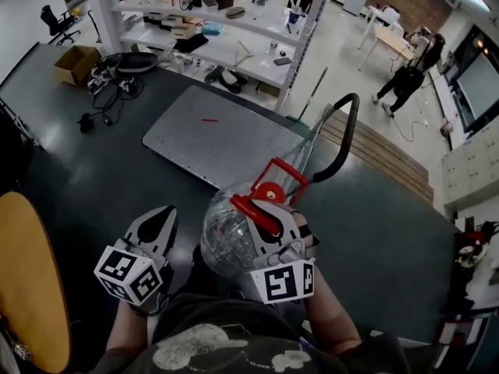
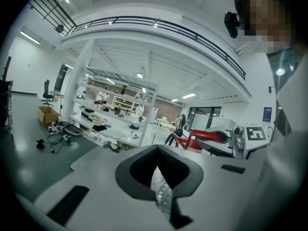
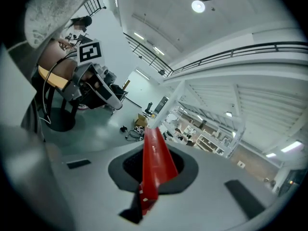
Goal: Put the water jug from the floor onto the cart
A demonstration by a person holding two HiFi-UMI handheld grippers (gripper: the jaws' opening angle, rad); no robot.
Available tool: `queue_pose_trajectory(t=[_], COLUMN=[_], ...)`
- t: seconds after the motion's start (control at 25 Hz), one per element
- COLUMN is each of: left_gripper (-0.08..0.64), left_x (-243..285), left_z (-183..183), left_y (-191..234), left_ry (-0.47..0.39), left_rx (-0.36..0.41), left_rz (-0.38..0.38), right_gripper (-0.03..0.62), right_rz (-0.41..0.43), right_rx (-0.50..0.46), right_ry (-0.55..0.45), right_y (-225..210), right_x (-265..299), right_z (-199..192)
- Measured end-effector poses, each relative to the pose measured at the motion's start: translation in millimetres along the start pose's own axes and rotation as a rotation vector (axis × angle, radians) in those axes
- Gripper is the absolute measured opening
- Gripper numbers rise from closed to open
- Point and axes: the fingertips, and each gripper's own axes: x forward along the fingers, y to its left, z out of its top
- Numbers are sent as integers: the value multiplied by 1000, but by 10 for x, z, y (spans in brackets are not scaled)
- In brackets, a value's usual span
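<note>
Dark printed shirt [image 1: 226,349] at six o'clock; at seven, left gripper [image 1: 160,220], jaws pinched on a sliver of clear crinkled plastic [image 2: 161,191]. At centre the clear round water jug [image 1: 226,236] hangs, right gripper [image 1: 261,216] clamped on its red plastic handle [image 1: 273,181] so the weight sits below. At twelve, grey flat cart deck [image 1: 210,142], open floor between; mind the black push bar [image 1: 347,139] at one
</note>
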Motion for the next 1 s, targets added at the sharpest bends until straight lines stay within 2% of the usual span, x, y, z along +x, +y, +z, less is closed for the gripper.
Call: queue_pose_trajectory(t=[0.2,0.4,0.56,0.8,1.0], left_gripper=[8,8,8,8,8], left_x=[505,925,1258,1783,2374], left_z=[216,304,308,386,559], left_y=[453,826,1040,1127,1273], left_ry=[7,63,102,133,128], left_rx=[33,14,25,18,-3], left_rz=[-74,-150,-198,-236,-205], right_gripper=[9,8,6,6,5], right_rz=[-63,-148,-199,-209,-185], right_rx=[58,143,157,149,173], right_ry=[59,143,200,230,223], right_y=[-178,-441,-604,-989,-1353], right_x=[486,834,1117,1602,2060], right_z=[-164,-370,-582,-917,-1314])
